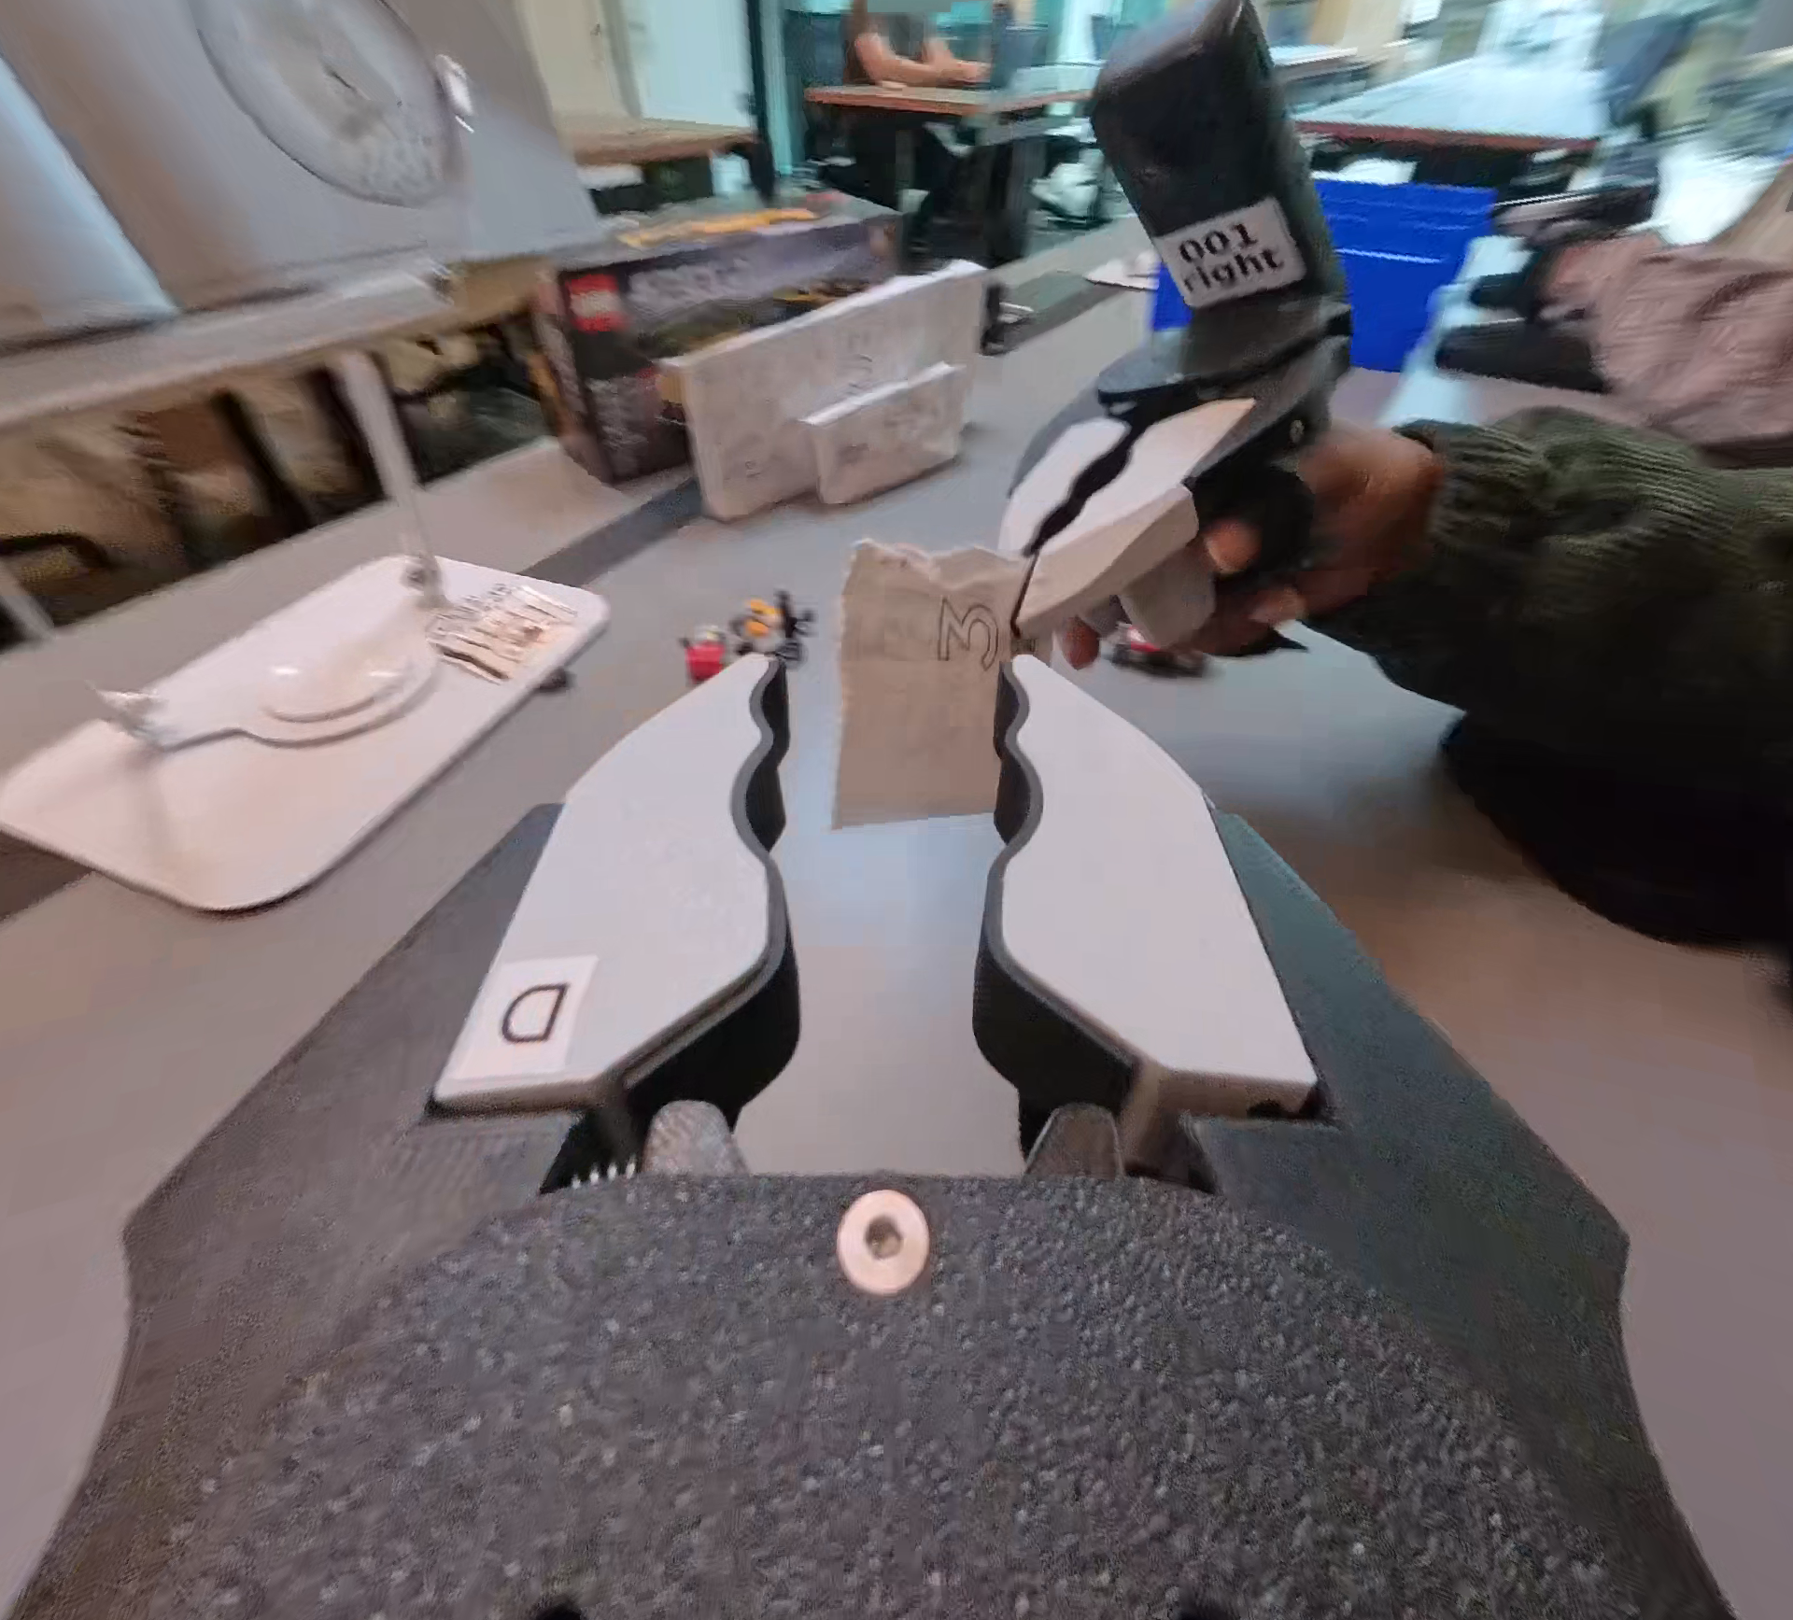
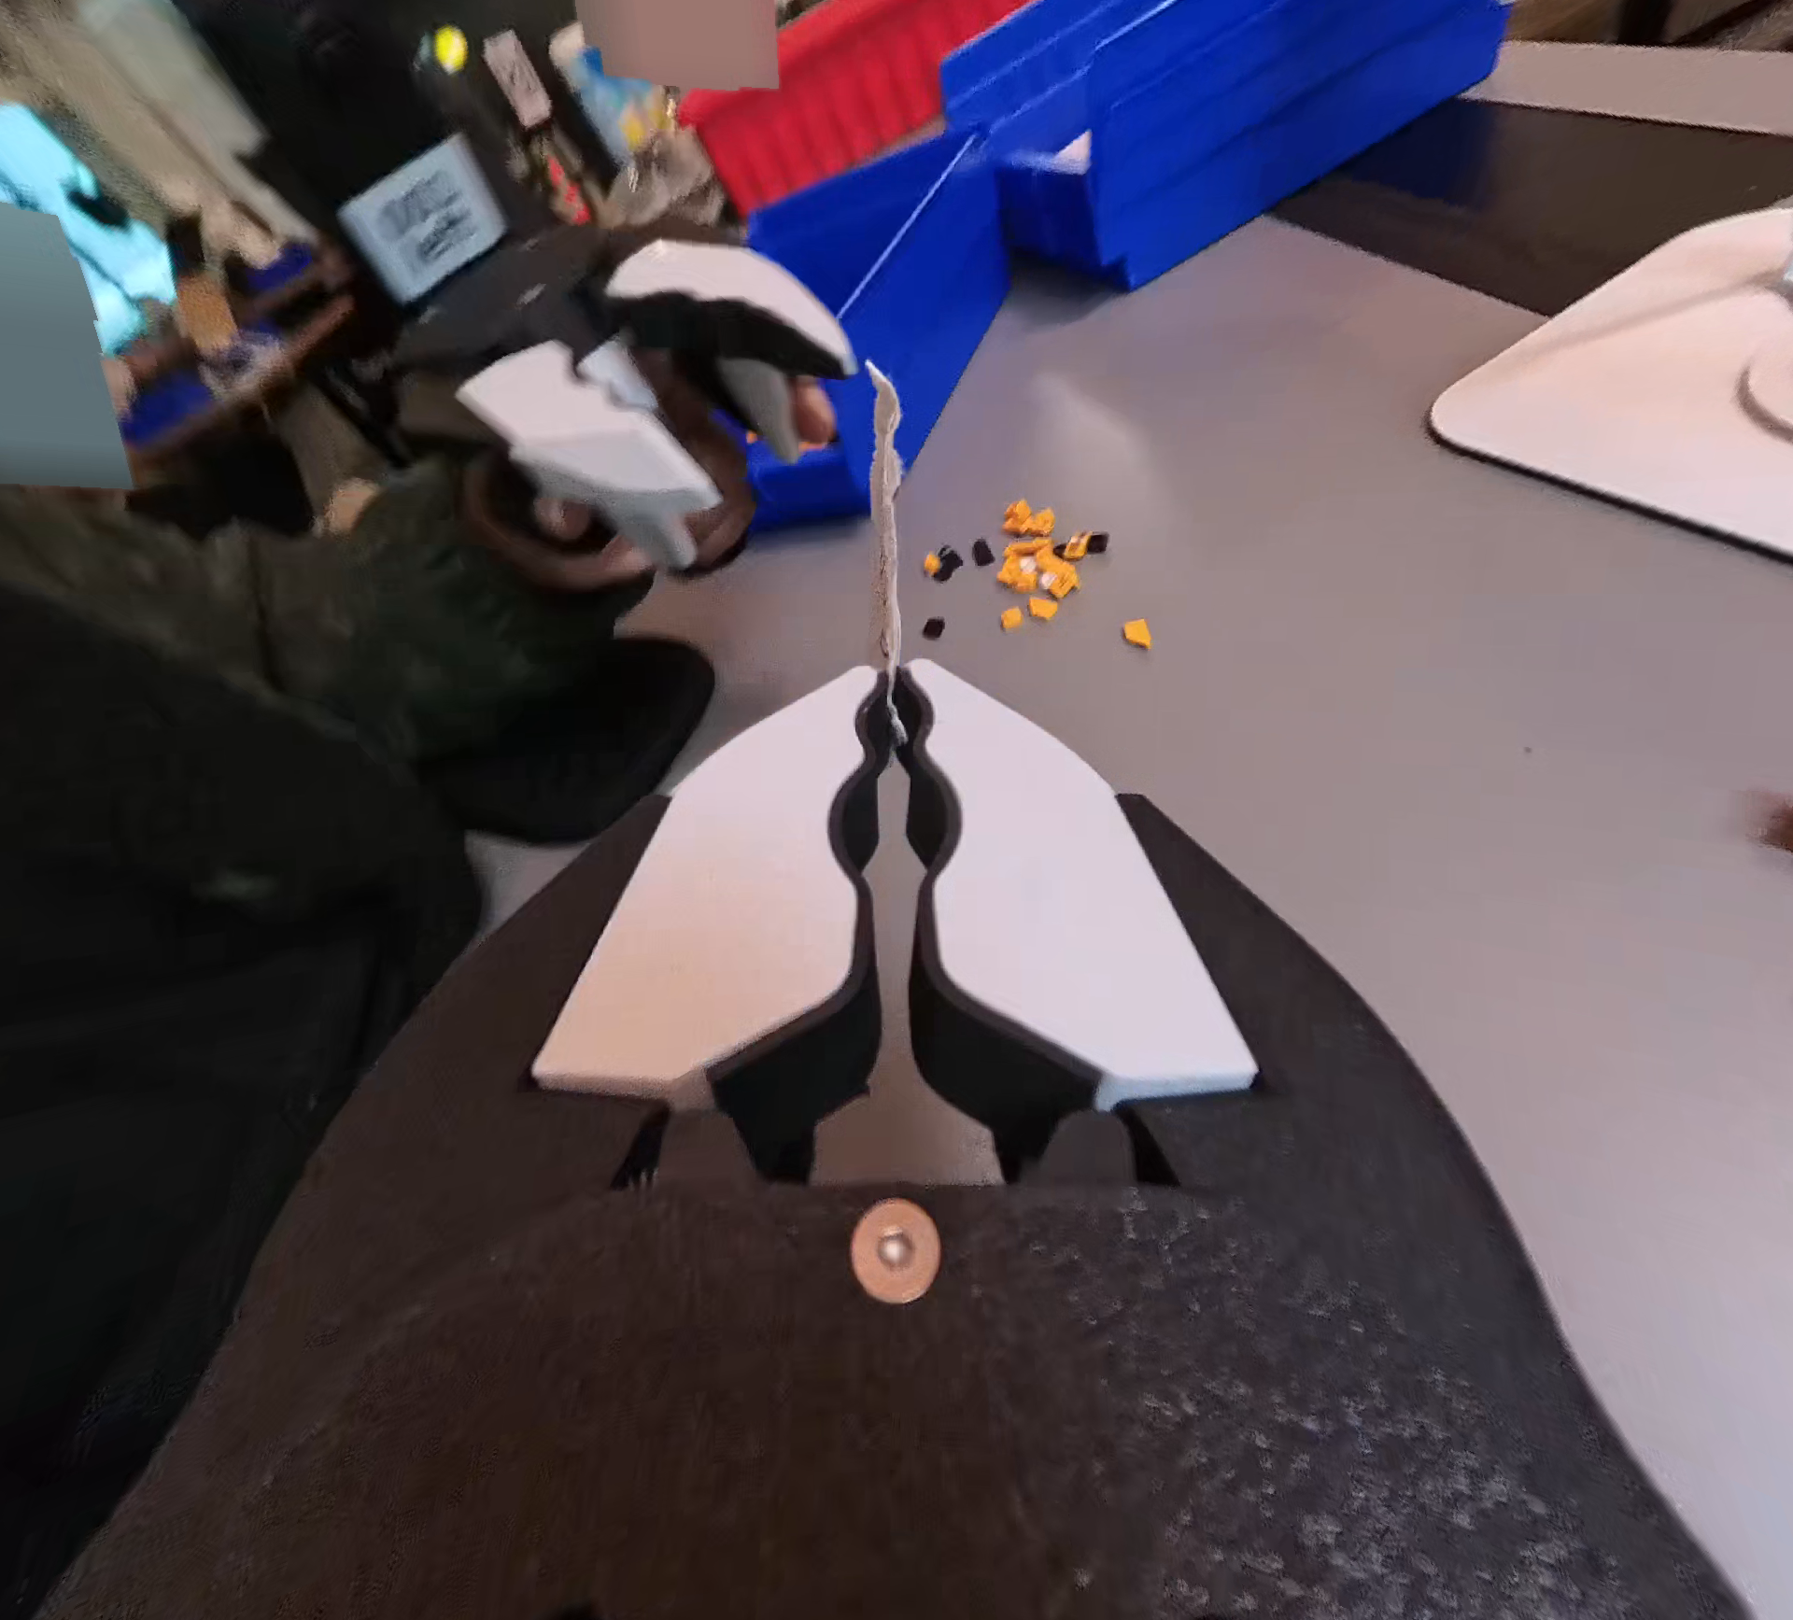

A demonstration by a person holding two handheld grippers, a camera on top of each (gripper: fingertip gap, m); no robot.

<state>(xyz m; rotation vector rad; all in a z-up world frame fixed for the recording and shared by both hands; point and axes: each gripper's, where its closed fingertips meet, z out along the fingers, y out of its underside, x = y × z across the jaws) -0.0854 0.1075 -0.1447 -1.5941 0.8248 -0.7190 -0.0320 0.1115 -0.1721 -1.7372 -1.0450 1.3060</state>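
A grey table (image 2: 1358, 797) carries everything here. On its far side sit blue bins (image 2: 1213, 99) with a red bin (image 2: 873, 21) behind them, and a white stand base (image 1: 291, 749) lies at the left in the left wrist view. Far across the table a boxed building-brick set (image 1: 679, 332) and pale numbered paper bags (image 1: 834, 409) rest together. Small orange and black bricks (image 2: 1043, 560) lie loose on the table beyond the grippers, likely tipped out.

The right gripper (image 2: 891, 681) has its jaws pressed together on one edge of a torn paper bag (image 1: 912, 700), pinching it so it hangs clear of the table — a thin edge-on strip from its own camera. The left gripper (image 1: 888, 681) has its jaws spread; the bag stands between them, close against the right finger (image 1: 1096, 797), well clear of the left one.
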